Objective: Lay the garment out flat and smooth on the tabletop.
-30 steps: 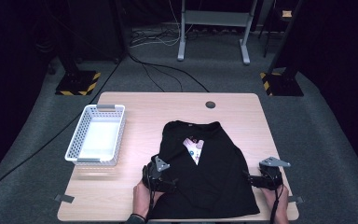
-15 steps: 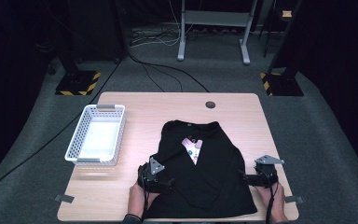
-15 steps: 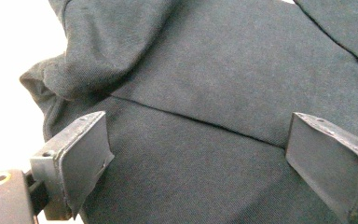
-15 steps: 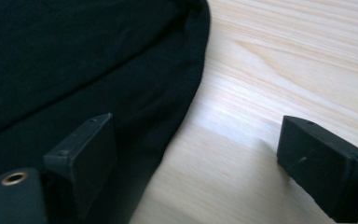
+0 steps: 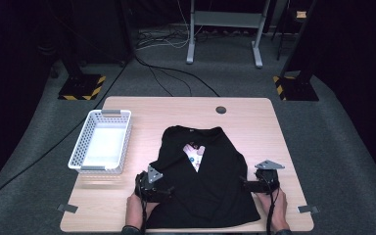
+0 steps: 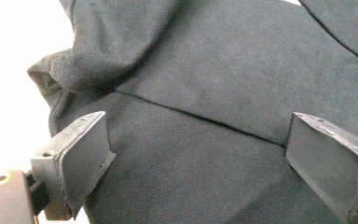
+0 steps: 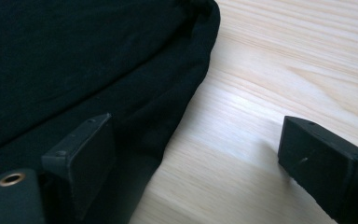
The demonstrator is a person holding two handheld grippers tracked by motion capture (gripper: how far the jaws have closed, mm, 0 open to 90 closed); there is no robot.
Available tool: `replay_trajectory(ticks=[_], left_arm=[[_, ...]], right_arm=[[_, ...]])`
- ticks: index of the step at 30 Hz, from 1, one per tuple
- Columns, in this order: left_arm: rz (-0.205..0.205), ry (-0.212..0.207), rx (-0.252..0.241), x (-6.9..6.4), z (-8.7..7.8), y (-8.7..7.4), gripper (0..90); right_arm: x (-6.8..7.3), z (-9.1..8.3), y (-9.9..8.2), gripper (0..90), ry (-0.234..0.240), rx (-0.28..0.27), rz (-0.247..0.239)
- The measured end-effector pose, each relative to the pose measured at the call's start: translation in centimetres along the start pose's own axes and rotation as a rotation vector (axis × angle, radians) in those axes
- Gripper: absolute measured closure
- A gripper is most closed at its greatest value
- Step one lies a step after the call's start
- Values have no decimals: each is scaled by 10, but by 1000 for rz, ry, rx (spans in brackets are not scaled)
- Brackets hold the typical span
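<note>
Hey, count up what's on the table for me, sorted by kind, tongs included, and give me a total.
Black garment: 1
White basket: 1
Tongs: 2, left and right, both open at the garment's edges
Total: 4

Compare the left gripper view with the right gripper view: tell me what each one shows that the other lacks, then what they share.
Left gripper view: a sleeve folded across the black garment, its cuff bunched at the upper left, with a diagonal fold edge running between the jaws. Right gripper view: bare light wooden table beside the garment's rounded edge, one jaw over cloth, the other over wood. Shared: the same black garment and an open pair of jaws.
</note>
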State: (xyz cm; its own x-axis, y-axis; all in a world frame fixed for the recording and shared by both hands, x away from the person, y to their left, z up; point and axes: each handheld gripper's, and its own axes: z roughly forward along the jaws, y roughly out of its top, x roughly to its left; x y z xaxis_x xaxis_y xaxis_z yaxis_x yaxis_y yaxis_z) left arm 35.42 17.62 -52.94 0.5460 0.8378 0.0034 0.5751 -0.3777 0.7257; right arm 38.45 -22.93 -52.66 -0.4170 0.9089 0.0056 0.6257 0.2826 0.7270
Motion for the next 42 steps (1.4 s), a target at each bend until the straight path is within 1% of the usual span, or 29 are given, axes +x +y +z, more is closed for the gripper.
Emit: replay_trajectory(ticks=[2,7,13,21,27,32,39,42], left_arm=[[-2,3,0,4,-2,-2,69],[-23,17,-2,12,-6,-6,70],[-32,30,-4,23,-12,-13,70],[-52,55,-6,44,-24,-24,71],[-53,56,-6,60,-31,-31,71],[-51,56,-6,70,-36,-36,71],[-47,49,-6,73,-35,-35,70],[-49,52,-6,76,-35,-35,71]], right_arm=[[4,2,2,103,4,1,-3],[15,7,7,107,7,1,-11],[29,14,13,103,13,2,-14],[47,23,21,102,22,3,-21],[58,28,25,102,24,3,-21],[63,30,27,102,26,1,-22],[64,29,26,103,19,-1,-18],[68,29,27,108,2,-4,-13]])
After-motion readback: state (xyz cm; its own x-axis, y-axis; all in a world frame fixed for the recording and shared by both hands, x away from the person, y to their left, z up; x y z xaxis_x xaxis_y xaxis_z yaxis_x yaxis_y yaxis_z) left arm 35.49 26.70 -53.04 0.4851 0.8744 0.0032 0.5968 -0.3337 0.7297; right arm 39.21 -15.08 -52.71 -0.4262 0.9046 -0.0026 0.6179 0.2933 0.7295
